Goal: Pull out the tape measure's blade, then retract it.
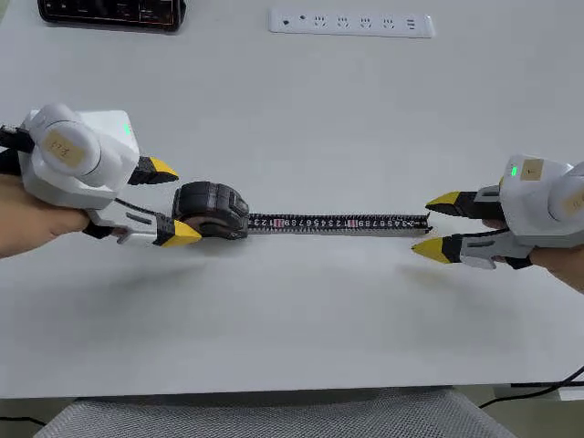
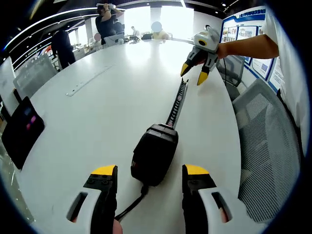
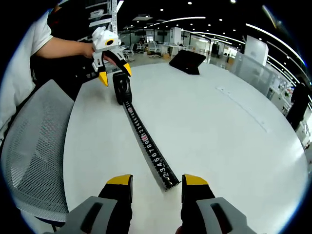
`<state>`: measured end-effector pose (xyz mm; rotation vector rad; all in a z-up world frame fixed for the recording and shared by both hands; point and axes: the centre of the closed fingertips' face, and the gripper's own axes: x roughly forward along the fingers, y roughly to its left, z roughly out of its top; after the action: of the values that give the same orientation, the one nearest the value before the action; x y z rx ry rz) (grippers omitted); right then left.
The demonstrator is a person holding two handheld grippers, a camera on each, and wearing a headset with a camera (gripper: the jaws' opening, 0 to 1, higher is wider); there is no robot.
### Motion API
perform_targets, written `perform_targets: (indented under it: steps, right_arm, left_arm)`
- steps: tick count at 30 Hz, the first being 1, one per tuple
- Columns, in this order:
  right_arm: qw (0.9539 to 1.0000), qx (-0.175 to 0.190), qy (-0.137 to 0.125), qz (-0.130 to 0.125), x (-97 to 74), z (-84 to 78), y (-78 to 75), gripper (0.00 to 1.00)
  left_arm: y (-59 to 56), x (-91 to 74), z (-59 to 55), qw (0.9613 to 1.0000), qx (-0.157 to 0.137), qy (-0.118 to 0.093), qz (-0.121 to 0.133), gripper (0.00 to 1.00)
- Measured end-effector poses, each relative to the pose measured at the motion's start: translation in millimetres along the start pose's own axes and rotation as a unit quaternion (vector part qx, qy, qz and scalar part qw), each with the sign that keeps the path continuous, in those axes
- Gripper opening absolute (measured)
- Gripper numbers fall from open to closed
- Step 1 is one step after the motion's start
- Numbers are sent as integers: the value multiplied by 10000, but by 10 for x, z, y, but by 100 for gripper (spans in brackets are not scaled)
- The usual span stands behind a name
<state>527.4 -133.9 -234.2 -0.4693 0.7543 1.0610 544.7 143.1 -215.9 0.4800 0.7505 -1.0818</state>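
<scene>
A black tape measure case [image 1: 212, 210] lies on the white table [image 1: 301, 319], its blade [image 1: 338, 223] drawn out flat to the right. My left gripper [image 1: 173, 201] stands open around the case's left end, its lower fingertip close against the case. In the left gripper view the case [image 2: 155, 153] sits just ahead of and between the yellow tips. My right gripper [image 1: 436, 224] is open, and the blade's end hook [image 1: 426, 224] lies between its tips, not pinched. The right gripper view shows the blade end [image 3: 169, 183] in the gap between the jaws.
A white power strip [image 1: 351, 22] and a black device [image 1: 114, 11] lie at the table's far edge. A grey mesh chair [image 1: 274, 418] stands below the near edge. A cable [image 1: 538, 392] hangs at the near right corner.
</scene>
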Motion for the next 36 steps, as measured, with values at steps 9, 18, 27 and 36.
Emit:
perform_targets:
  steps: [9, 18, 27, 36]
  right_arm:
    - [9996, 156, -133, -202, -55, 50, 31, 45]
    - [9994, 225, -143, -227, -70, 64, 131, 52]
    - [9988, 306, -179, -332, -137, 60, 195, 57]
    - [9982, 407, -186, -396, -172, 6, 308, 65]
  left_arm:
    - [-28, -139, -58, 9992, -185, -270, 231, 54]
    - [-88, -319, -147, 9972, -401, -475, 417, 60]
    - [-161, -426, -257, 9950, -634, -548, 551, 64]
    - [-289, -454, -382, 9931, -836, -582, 580, 67]
